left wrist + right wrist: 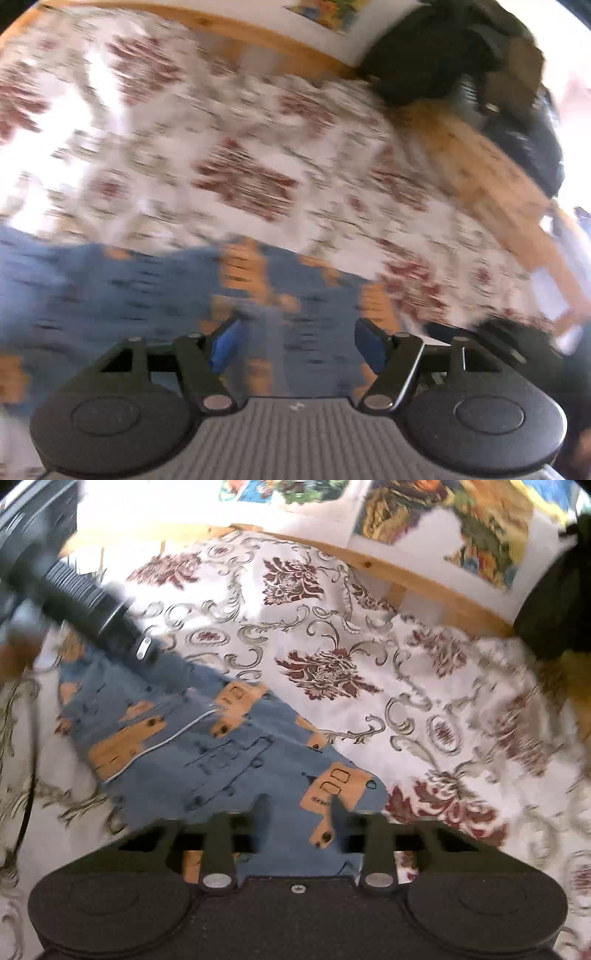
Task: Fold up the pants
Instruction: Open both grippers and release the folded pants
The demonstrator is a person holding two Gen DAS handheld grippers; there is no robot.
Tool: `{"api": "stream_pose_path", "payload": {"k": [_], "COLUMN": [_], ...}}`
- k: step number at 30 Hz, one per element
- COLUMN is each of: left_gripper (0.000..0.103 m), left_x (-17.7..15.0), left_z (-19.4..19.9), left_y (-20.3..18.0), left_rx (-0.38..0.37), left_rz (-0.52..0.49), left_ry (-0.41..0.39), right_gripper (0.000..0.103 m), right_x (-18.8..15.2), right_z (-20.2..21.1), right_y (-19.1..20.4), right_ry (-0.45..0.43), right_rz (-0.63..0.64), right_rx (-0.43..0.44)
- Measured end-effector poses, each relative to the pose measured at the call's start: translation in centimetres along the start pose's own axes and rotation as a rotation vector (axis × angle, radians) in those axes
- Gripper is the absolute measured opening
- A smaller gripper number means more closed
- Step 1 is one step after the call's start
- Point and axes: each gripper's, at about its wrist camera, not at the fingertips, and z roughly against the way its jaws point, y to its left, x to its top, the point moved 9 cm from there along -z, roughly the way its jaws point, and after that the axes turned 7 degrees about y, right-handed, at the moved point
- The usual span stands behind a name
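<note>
From your left wrist view, the left claw point(297, 343) is wide open and holds nothing. The pants point(110, 291) lie just under it on the bedspread point(240, 147). Go slower, the picture is blurry.

From your right wrist view, the right claw point(301, 812) is open over the near right corner. Grab one edge only. One pants, two claws.

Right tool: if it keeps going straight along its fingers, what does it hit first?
Most likely the blue pants: the right tool is open with the cloth directly between and ahead of its fingers. Beyond that lies the floral bedspread. Depth is uncertain in the fisheye view.
</note>
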Motion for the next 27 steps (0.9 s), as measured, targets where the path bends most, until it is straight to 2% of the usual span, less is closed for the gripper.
{"api": "stream_pose_path", "payload": {"k": [2, 3, 5, 7, 9, 10, 11, 13, 15, 17, 18, 19, 20, 21, 22, 24, 25, 27], "left_gripper": [0.065, 0.064, 0.052, 0.048, 0.043, 0.041, 0.046, 0.071, 0.071, 0.071, 0.071, 0.071, 0.064, 0.062, 0.063, 0.067, 0.073, 0.075], "left_x": [-0.5, -0.7, -1.0, -1.3, -1.5, -1.5, -1.7, -2.0, -2.1, -3.0, -3.8, -4.6, -5.4, -5.9, -6.0, -5.8, -5.7, -5.9], "left_z": [-2.3, -3.3, -4.8, -4.5, -3.9, -3.4, -2.8, -1.1, 0.2, 0.4, -0.2, -1.1, -1.9, -2.4, -2.4, -1.6, -1.2, -0.6], "left_y": [-0.4, 0.1, 1.8, 3.2, 4.0, 4.4, 4.5, 4.2, 3.1, 2.1, 1.9, 2.2, 2.7, 3.0, 2.9, 2.8, 2.8, 3.3], "left_rx": [0.012, 0.042, 0.08, 0.033, -0.001, -0.005, -0.003, 0.05, 0.074, 0.074, 0.084, 0.123, 0.189, 0.236, 0.246, 0.273, 0.294, 0.33], "left_rz": [-0.021, -0.02, 0.007, 0.066, 0.105, 0.13, 0.151, 0.155, 0.089, 0.064, 0.068, 0.067, 0.054, 0.018, -0.01, -0.003, 0.001, 0.03], "left_ry": [0.032, 0.046, 0.068, 0.053, 0.057, 0.062, 0.064, 0.045, 0.01, 0.029, 0.069, 0.122, 0.174, 0.194, 0.191, 0.187, 0.179, 0.188], "right_gripper": [0.026, 0.024, 0.028, 0.027, 0.027, 0.031, 0.035, 0.035, 0.035, 0.034, 0.034, 0.034, 0.034, 0.034, 0.034, 0.034, 0.034, 0.034], "right_x": [0.3, 0.4, -0.1, -1.3, -1.3, -1.0, -0.8, -1.0, -1.9, -3.5, -4.5, -4.9, -4.8, -4.6, -4.4, -4.7, -5.6, -7.3], "right_z": [-1.3, -2.2, -4.2, -5.9, -5.4, -4.8, -3.6, -1.2, 0.1, -0.3, -1.0, -1.2, -1.1, -0.7, 0.0, 1.4, 1.4, 0.8], "right_y": [-0.8, -1.2, -2.1, -3.8, -5.1, -5.4, -5.4, -4.1, -1.8, 0.3, 1.1, 1.5, 1.5, 1.4, 1.1, 1.0, 1.2, 1.6], "right_ry": [-0.037, -0.043, -0.013, 0.035, 0.034, 0.034, 0.019, 0.005, 0.032, 0.111, 0.158, 0.162, 0.159, 0.166, 0.16, 0.145, 0.175, 0.231], "right_rz": [-0.033, -0.034, -0.033, -0.071, -0.153, -0.166, -0.158, -0.14, -0.083, 0.004, 0.044, 0.069, 0.079, 0.073, 0.055, 0.036, 0.048, 0.085], "right_rx": [0.069, 0.068, 0.031, -0.001, 0.016, 0.0, -0.016, 0.017, 0.06, 0.046, 0.026, 0.007, -0.002, -0.014, -0.031, -0.045, -0.054, -0.051]}}
